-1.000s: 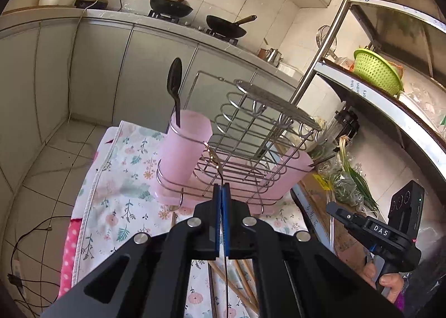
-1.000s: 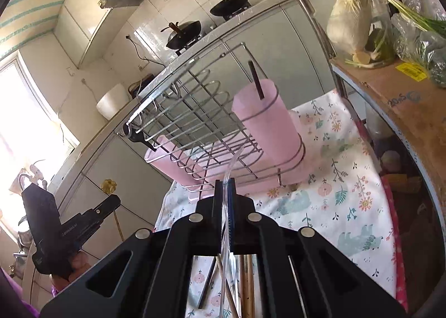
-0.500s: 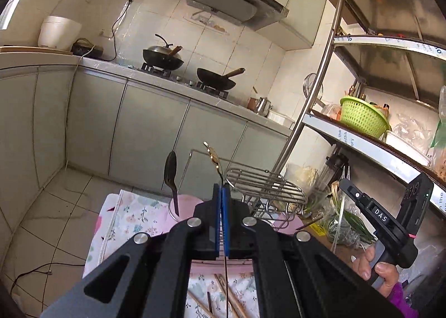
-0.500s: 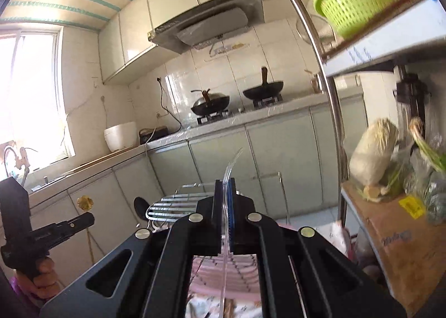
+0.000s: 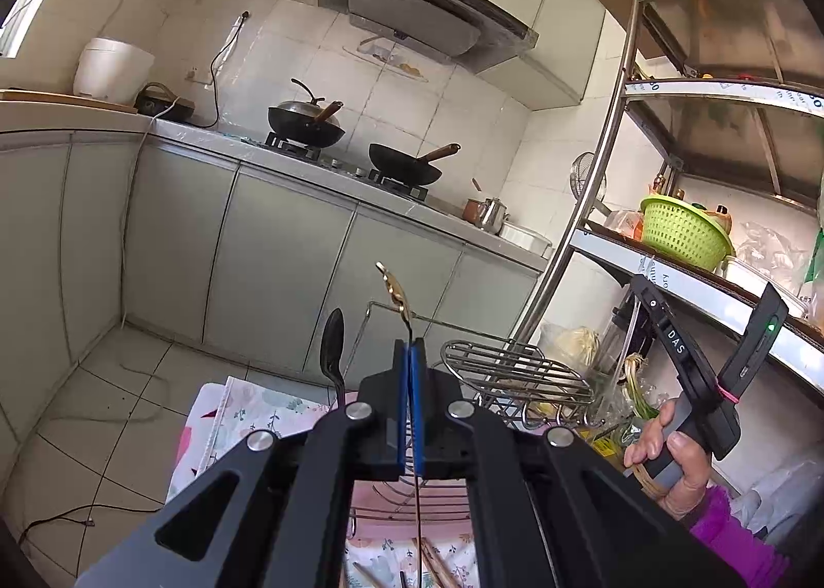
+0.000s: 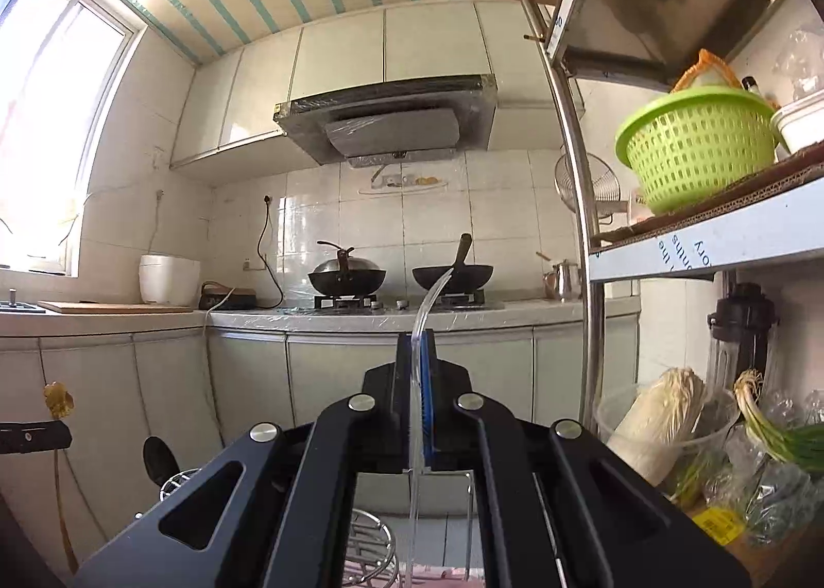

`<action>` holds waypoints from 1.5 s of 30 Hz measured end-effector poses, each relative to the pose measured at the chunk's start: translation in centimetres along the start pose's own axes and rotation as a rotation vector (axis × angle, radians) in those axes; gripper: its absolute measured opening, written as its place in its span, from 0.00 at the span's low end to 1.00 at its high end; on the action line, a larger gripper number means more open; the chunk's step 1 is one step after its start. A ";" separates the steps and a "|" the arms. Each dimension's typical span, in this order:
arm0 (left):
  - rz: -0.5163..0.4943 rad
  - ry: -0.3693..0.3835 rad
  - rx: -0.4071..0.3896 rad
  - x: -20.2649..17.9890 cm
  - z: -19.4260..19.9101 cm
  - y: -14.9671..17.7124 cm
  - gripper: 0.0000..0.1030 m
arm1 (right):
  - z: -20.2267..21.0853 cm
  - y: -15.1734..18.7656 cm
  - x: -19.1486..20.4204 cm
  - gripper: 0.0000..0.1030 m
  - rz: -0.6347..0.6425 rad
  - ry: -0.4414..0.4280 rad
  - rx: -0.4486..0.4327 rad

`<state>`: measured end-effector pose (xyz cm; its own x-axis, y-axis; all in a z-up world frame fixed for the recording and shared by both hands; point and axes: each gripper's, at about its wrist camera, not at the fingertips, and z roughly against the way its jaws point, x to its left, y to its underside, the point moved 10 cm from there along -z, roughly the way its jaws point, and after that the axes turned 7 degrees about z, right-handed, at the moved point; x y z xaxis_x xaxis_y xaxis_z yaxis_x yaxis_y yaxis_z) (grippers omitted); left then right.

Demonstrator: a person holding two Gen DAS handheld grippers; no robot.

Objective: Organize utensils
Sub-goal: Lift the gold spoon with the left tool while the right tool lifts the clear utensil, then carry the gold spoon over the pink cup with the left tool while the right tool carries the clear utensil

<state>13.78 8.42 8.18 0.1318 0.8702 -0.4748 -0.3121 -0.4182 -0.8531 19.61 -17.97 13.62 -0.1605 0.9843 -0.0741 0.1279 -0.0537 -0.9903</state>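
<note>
Steel wire dish rack [image 5: 515, 372] sits on the floral cloth [image 5: 242, 413], toward its far edge; only its top rim shows in both views. Rigid, open-wired, a fixed target; thin handles could slip through gaps, so the cup inside it is the likely safer slot. That cup is hidden behind the gripper body in these frames; cannot confirm its position.

Black spoon [image 5: 332, 351] stands upright at the rack's left end, bowl up. Already stowed, by the look of it.

Left gripper [image 5: 410, 356]: blue pads pressed together, pinching a thin dark metal utensil with a gold ornamental end [image 5: 394, 289]. The shaft runs through the pads and continues below them. Judged light, stiff, smooth and narrow: prone to pivoting in the grip. Hold is mid-shaft, which suits a vertical drop into a holder.

Right gripper [image 6: 418, 372]: pads closed on a clear plastic utensil [image 6: 427, 299], curved tip leaning right above the pads, shaft hanging below. Judged very light, somewhat flexible, slick; may bow or crack if squeezed hard. Grip near mid-length is adequate.

Both utensils are held up above the rack, apart from it. Wooden chopsticks [image 5: 438, 567] lie on the cloth near its front edge, not yet sorted.
</note>
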 end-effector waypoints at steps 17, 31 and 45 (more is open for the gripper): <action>-0.078 -0.027 -0.081 -0.6 -2.3 -0.5 0.01 | -0.2 5.3 0.0 0.04 0.022 0.003 0.075; -0.246 -0.125 -0.306 -2.6 -6.7 -3.3 0.01 | 1.5 10.6 0.9 0.04 -0.053 -0.067 0.238; -0.312 -0.158 -0.295 -1.7 -8.4 0.7 0.01 | 1.7 11.8 1.5 0.04 -0.051 -0.073 0.274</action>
<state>21.22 4.44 6.53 0.0245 0.9858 -0.1664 0.0045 -0.1666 -0.9860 19.19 -17.38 1.66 -0.2317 0.9726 -0.0218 -0.1498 -0.0578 -0.9870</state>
